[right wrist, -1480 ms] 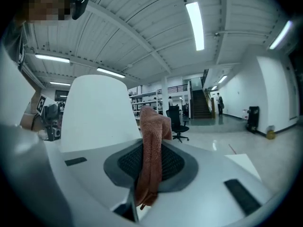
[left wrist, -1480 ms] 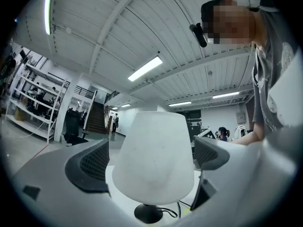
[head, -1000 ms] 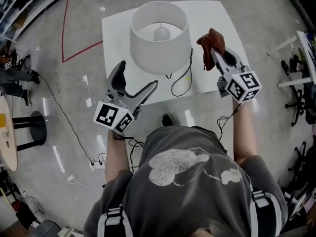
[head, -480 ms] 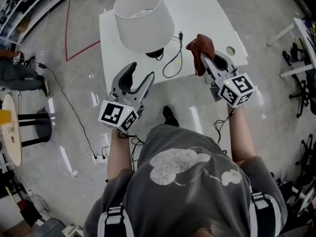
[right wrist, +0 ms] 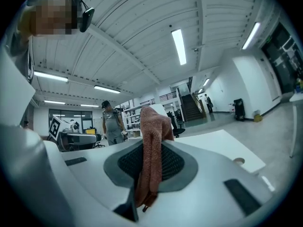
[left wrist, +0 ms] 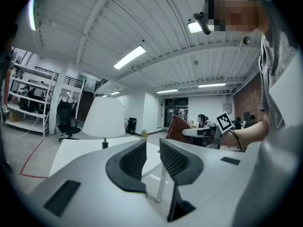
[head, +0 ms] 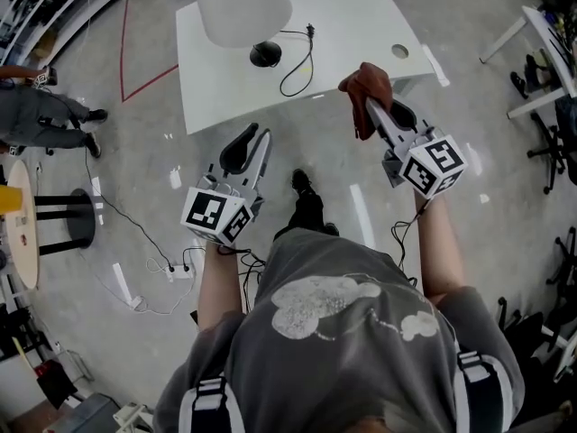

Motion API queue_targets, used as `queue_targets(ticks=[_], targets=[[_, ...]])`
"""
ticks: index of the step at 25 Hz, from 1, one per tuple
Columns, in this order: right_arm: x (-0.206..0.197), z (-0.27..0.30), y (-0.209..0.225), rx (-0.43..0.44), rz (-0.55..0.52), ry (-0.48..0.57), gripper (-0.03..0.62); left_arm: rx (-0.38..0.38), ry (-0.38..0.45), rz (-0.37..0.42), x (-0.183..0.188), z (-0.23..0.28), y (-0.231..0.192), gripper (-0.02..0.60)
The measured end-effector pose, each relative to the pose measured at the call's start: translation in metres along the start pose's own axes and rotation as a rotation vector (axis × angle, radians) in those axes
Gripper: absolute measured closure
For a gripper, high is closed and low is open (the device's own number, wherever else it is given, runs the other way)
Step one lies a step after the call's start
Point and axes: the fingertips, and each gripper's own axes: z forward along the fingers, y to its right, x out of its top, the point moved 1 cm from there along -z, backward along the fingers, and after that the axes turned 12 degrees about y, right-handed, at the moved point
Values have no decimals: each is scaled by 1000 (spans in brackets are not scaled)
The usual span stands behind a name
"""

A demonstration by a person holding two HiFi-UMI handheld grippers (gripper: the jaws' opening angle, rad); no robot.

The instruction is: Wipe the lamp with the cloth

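The white-shaded lamp (head: 242,5) stands on the white table (head: 361,34) at the top of the head view, its black base (head: 265,55) showing beneath the shade. Both grippers hang over the floor, short of the table's near edge. My left gripper (head: 258,135) points at the lamp (left wrist: 104,117); its jaws have just been closing and stand a narrow gap apart with nothing between them (left wrist: 152,143). My right gripper (head: 371,106) is shut on the rust-red cloth (head: 365,88), which drapes over and between its jaws (right wrist: 151,145), the cloth (right wrist: 152,122) rising above the tips.
A black cord with a plug (head: 297,61) lies on the table beside the lamp base. A person (head: 36,111) stands at the left near a black stool (head: 72,219). A power strip (head: 176,273) and cables lie on the floor. Another white table (head: 541,25) is at the right.
Both grippers have drawn back from the table, so the lamp and table sit farther up the head view. The left jaws went from wide open to nearly closed. The cloth stays gripped.
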Motion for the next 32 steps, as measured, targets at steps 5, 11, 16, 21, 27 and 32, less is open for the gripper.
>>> queue_targets(ticks=[5,11,16,21,27,32], targets=[[-16,-49,-28,20,49,6,536,22,-7,-23,-1,-35,40,570],[-20,-73,-51,3,71,31,537,-18,-19,-49,-1,-66,66,574],[-24,-77,-74,-29,66,29,537,-39,-12,-64,6,-82,55,574],[-26,-85,-110,-100,64,32,536,-119,-14,-54,18,-105,54,574],[-55,-76,-182,-129,54,13,537,-121,-11,-83,21,-160,23,574],[-78,-71,-235,-137,63,-12,537,-173,-38,-114,15,-201,9,574]])
